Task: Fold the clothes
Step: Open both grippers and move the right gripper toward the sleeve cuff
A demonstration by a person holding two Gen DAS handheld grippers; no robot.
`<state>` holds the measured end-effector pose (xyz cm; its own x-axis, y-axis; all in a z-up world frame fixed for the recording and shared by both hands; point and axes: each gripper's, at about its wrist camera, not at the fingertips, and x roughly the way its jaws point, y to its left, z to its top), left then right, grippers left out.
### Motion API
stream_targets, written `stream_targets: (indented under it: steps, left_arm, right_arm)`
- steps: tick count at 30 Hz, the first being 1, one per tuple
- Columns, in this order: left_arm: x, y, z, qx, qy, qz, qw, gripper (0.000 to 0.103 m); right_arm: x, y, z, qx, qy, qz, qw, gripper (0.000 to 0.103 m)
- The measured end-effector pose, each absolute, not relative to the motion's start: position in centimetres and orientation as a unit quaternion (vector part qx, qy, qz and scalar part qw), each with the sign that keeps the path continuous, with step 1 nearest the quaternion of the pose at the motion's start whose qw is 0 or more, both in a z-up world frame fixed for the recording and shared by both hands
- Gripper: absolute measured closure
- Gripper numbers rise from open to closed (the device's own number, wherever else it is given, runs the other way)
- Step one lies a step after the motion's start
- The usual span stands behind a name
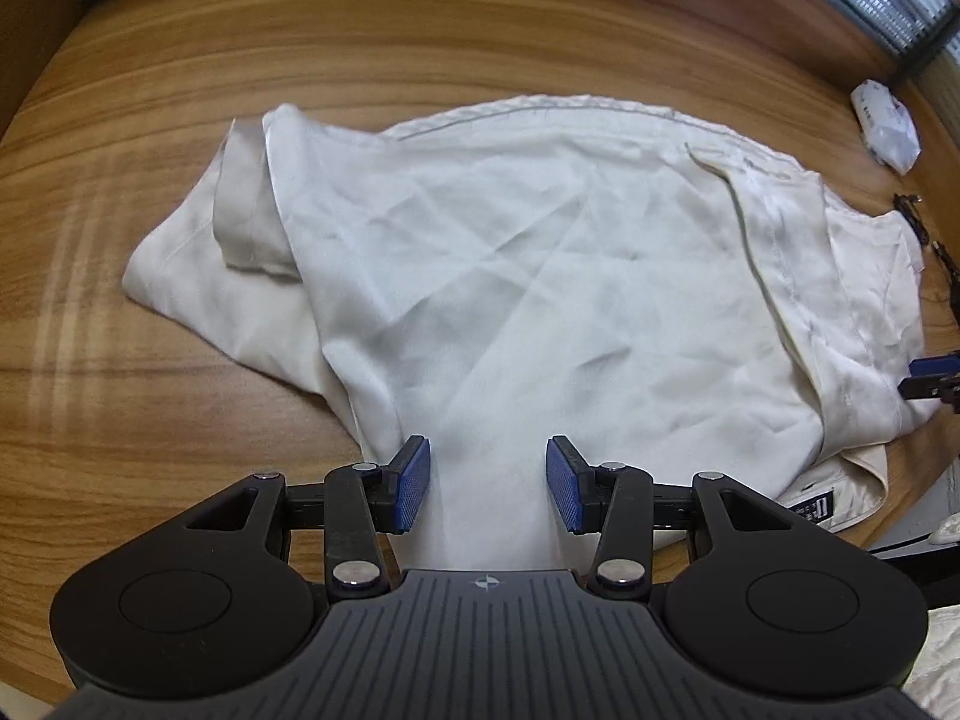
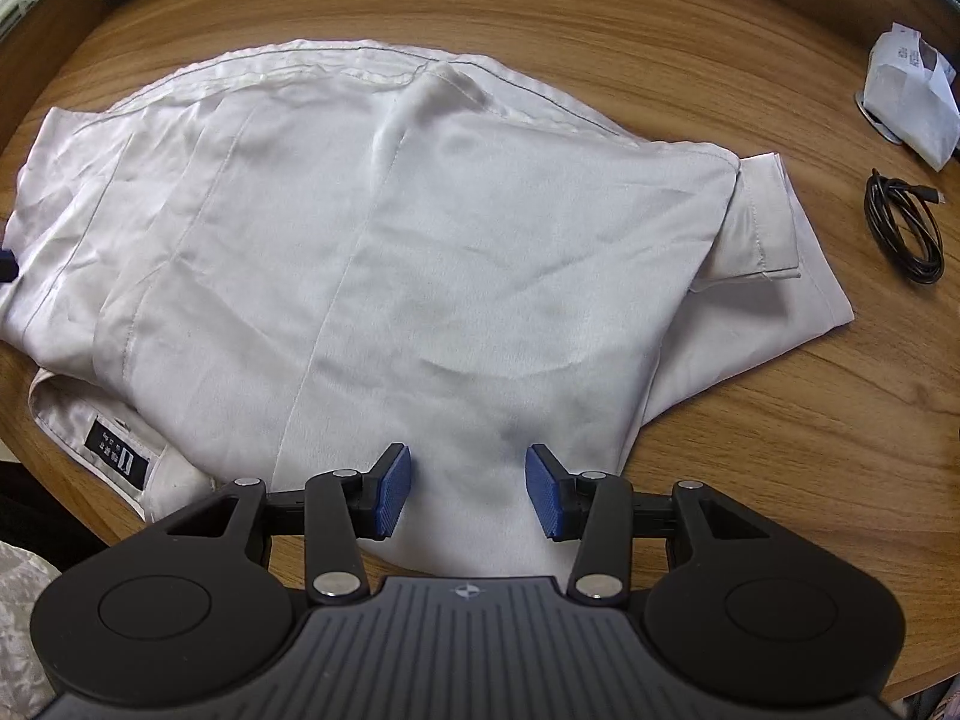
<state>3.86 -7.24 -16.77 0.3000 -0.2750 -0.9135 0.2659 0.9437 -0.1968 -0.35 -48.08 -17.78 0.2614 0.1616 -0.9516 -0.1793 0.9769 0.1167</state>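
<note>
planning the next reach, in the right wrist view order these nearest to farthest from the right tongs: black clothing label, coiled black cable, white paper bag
1. black clothing label, near-left, on the white garment at the wooden table edge.
2. coiled black cable, far right, on bare wood.
3. white paper bag, beyond the cable, right rear.
The right tongs are open over the garment's near edge.

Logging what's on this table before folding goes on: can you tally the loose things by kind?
Shirt: 1
Coiled black cable: 1
White paper bag: 1
Total: 3, all lying on the wooden table; both grippers hang open over the shirt's near edge, not counted.
</note>
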Motion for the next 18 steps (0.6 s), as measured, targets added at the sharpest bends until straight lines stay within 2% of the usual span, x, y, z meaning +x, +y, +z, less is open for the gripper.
stream_targets:
  steps: [4,10,18]
  left_arm:
    - [3.5,-7.8,-14.8,-0.014,0.549,-0.18,0.816,0.057]
    - [3.6,-10.9,-12.5,0.006,0.527,-0.215,0.822,0.054]
    - [3.7,-16.3,-11.7,0.018,0.541,-0.217,0.812,0.052]
  right_arm:
    - [-0.2,-48.6,-16.0,0.008,0.587,0.102,0.803,0.054]
    - [0.8,-50.7,-13.0,0.011,0.569,0.082,0.818,0.046]
    - [4.2,-55.3,-11.0,-0.02,0.556,0.077,0.828,0.043]
